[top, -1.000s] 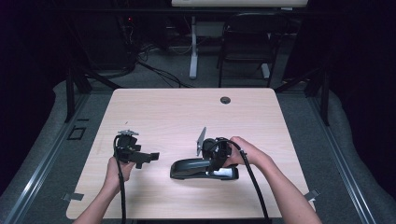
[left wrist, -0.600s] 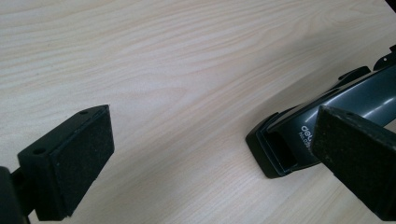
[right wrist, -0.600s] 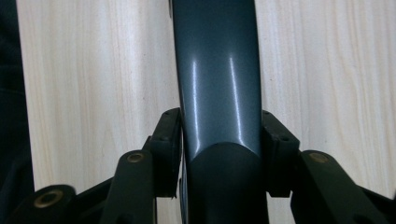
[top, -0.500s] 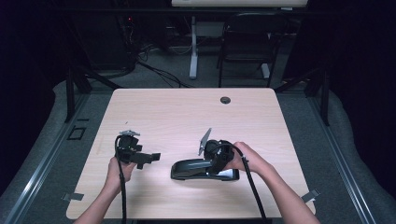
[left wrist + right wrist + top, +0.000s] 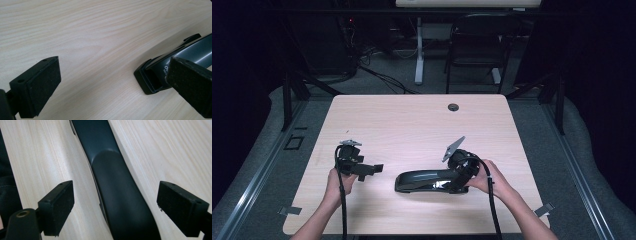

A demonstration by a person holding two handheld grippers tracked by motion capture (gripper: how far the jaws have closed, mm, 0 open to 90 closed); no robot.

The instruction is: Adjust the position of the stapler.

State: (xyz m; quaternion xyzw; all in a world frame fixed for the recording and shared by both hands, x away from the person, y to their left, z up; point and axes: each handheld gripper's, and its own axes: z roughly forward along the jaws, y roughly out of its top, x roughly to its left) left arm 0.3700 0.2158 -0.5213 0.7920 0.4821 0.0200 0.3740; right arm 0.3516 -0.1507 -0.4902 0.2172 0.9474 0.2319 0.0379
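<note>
With your right tongs (image 5: 116, 202) just opened wide astride the black stapler (image 5: 432, 180), pads clear, back away toward three o'clock, keeping your empty, open left tongs (image 5: 112, 82) parked on the bench (image 5: 412, 120).

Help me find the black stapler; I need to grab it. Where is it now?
In the high view the black stapler lies flat on the table near its front edge, right of centre, its right end under the open right gripper, apart from the left gripper.
</note>
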